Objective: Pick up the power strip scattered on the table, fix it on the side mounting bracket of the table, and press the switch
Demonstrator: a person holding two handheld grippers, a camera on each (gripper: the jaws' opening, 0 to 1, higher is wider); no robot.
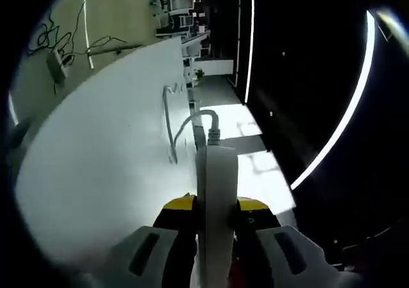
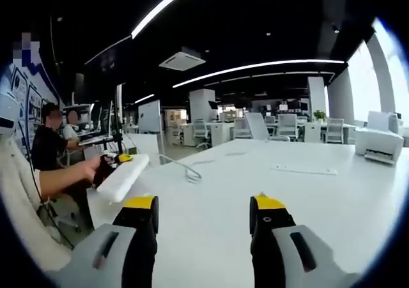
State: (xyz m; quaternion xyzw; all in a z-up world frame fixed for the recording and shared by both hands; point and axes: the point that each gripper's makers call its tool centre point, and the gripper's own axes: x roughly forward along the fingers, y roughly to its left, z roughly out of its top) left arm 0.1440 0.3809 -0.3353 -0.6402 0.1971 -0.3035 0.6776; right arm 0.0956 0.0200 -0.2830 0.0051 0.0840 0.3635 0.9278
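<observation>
From the left gripper view, my left hand-held gripper [image 1: 216, 221] pinched the white power strip [image 1: 216, 186] between its yellow-tipped jaws, gripping it near one end so the long body stuck out ahead, edge on, at the rim of the white bench [image 1: 102, 154]. Its pale cable [image 1: 176, 125] trailed back in loose curves across the bench top. In the right gripper view, my right hand-held gripper [image 2: 203, 214] hovered above the bench with its jaws spread and nothing between them; the strip [image 2: 123, 176] showed off to the left, held out past the bench corner.

I judged the main risk to be the grip: held so near one end, the strip could pivot or slip when pushed against the side bracket, which I could not make out. The slack cable might also snag and drag the strip off line.
</observation>
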